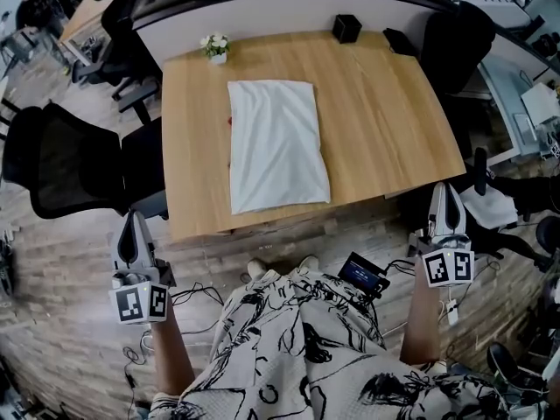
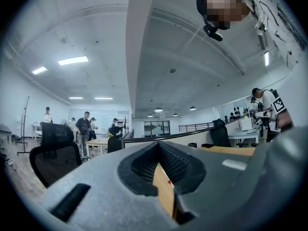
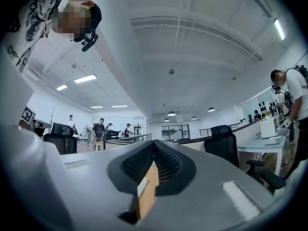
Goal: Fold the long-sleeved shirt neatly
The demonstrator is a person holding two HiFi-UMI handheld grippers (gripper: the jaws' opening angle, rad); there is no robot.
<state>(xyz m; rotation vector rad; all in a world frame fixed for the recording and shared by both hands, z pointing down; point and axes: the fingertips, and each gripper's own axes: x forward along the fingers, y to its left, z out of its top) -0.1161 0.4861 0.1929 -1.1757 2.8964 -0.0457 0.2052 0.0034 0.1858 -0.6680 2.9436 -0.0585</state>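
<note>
Both closed and empty, the left hand-held gripper [image 1: 134, 221] and right hand-held gripper [image 1: 446, 191] are hovering off the bench [image 1: 385, 121]; a stray nudge is likely rumpling the folded shirt [image 1: 276, 143].

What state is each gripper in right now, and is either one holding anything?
Left gripper: closed, holding nothing.
Right gripper: closed, holding nothing.

We list one desk [image 1: 385, 121]; on it one white shirt [image 1: 276, 143], one flower pot [image 1: 216, 47] at its far left corner, one black box [image 1: 346, 28] at its far edge; two tools: left tool [image 1: 133, 215], right tool [image 1: 444, 186].
</note>
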